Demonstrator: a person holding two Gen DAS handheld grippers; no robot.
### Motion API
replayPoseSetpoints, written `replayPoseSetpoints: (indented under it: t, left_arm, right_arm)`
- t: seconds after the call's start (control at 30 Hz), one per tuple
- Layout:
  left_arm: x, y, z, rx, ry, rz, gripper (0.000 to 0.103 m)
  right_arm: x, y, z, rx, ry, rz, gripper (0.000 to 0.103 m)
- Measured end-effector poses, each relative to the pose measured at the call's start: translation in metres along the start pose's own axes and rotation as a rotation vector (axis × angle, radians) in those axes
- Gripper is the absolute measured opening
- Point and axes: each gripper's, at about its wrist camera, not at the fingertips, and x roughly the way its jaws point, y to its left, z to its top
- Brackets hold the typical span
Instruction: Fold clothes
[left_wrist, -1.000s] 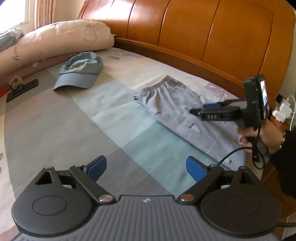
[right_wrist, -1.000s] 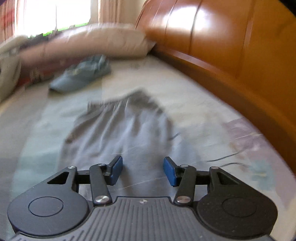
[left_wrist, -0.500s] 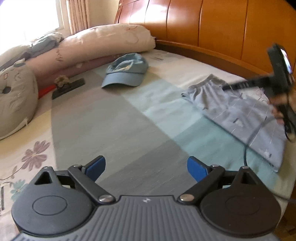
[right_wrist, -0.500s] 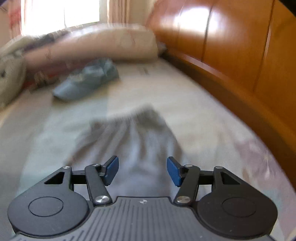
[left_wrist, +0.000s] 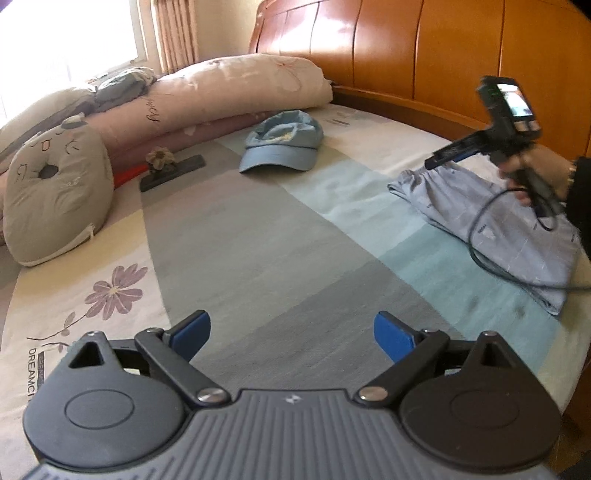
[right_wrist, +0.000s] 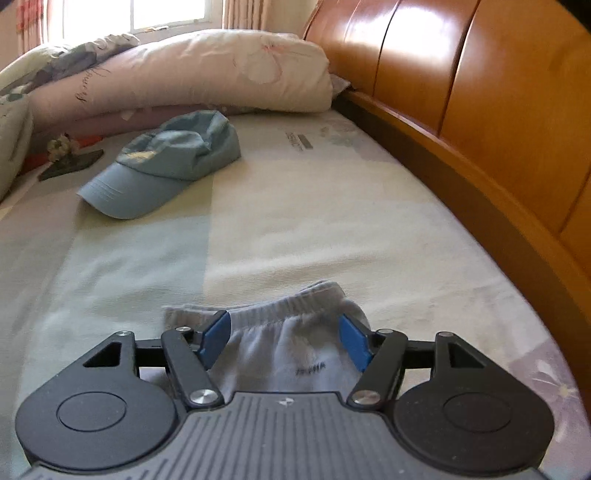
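Note:
Folded light grey trousers (left_wrist: 491, 218) lie flat on the bed near the wooden headboard, at the right of the left wrist view. In the right wrist view their ribbed waistband (right_wrist: 291, 314) shows just ahead of and below my right gripper (right_wrist: 284, 341), whose jaws are opening with nothing pinched between the blue pads. My left gripper (left_wrist: 291, 332) hovers open over bare grey sheet, well left of the trousers. A hand holds the right gripper (left_wrist: 439, 158) above the waistband end of the trousers.
A blue cap (left_wrist: 284, 147) (right_wrist: 166, 166) lies on the sheet beyond the trousers. Rolled pink quilts (left_wrist: 236, 96) and a grey cushion (left_wrist: 55, 192) line the far side. The wooden headboard (right_wrist: 480, 122) runs along the right. A cable (left_wrist: 491, 258) trails over the trousers.
Both views have swung left and away from the trousers, bringing the cap, quilts and cushion into view. The right gripper's jaws have widened, and only the waistband remains under it.

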Motion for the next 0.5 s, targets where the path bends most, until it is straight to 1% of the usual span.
replayPoseSetpoints:
  t: [0.03,0.1,0.17,0.23,0.27,0.3,0.37,0.4,0.5]
  left_arm:
    - [0.001,0.003,-0.001,-0.008,-0.002,-0.012,0.097]
    - [0.003,0.005,-0.004,-0.016,-0.009,-0.034,0.097]
    - [0.006,0.006,-0.007,-0.018,-0.015,-0.065,0.097]
    - [0.008,0.006,-0.008,-0.01,-0.023,-0.096,0.097]
    - [0.009,0.006,-0.008,-0.005,-0.027,-0.11,0.097]
    - [0.008,0.006,-0.008,0.004,-0.031,-0.121,0.097]
    - [0.004,0.007,-0.009,0.034,-0.046,-0.143,0.097]
    - [0.002,0.007,-0.009,0.049,-0.053,-0.154,0.097]
    - [-0.003,0.011,-0.011,0.086,-0.062,-0.177,0.098]
  right_arm:
    - [-0.009,0.005,-0.002,-0.009,-0.005,0.019,0.073]
    - [-0.015,0.019,-0.008,-0.036,0.007,0.024,0.075]
    - [-0.005,0.034,-0.016,-0.054,0.045,-0.002,0.075]
    - [0.008,0.049,-0.026,-0.067,0.098,-0.007,0.075]
    - [0.009,0.057,-0.03,-0.093,0.095,-0.035,0.075]
    - [0.002,0.065,-0.033,-0.112,0.085,-0.056,0.075]
    - [-0.023,0.063,-0.035,-0.085,0.057,-0.043,0.075]
    - [-0.039,0.059,-0.037,-0.061,0.032,-0.035,0.075]
    - [-0.078,0.033,-0.053,0.018,0.01,-0.08,0.076]
